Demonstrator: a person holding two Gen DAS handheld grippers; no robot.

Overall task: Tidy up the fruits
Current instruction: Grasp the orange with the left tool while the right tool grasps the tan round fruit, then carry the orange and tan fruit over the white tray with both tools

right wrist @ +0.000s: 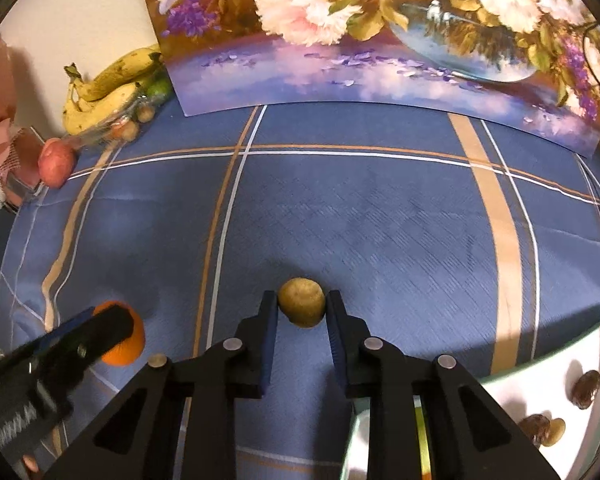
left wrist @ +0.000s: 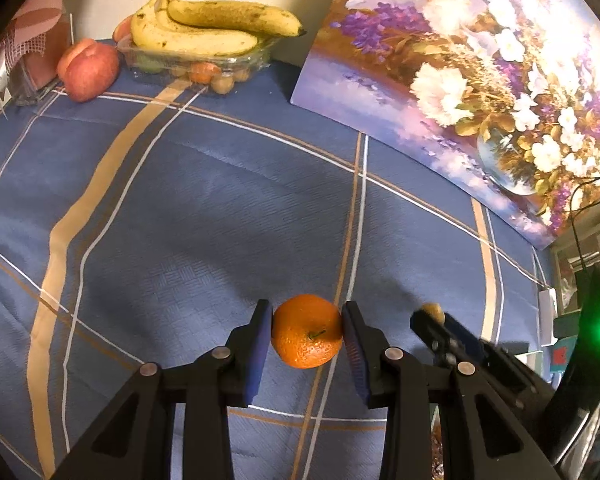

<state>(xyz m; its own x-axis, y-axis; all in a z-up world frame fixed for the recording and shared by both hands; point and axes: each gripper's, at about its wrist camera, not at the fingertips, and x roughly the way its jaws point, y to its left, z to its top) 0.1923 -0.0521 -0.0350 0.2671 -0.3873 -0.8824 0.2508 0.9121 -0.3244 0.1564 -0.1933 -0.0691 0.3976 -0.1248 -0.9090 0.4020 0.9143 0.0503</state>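
orange [left wrist: 307,331]: above blue checked cloth [left wrist: 204,208], firm, dimpled rind, likely grips well across its middle | left tongs [left wrist: 307,334]: spread about fruit-wide, pads touching both sides, pinching it | small tan fruit [right wrist: 301,307]: light, probably thin-skinned, wants gentle squeeze | right tongs [right wrist: 302,312]: narrowly parted, pinching it | tray [left wrist: 256,56] with bananas [left wrist: 204,28]: far corner.

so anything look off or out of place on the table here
Mostly the apple: it sits on the cloth beside the clear fruit tray rather than in it, while the bananas lie piled across the tray's top. Each gripper holds a fruit: the left gripper an orange, the right gripper a small brownish fruit.
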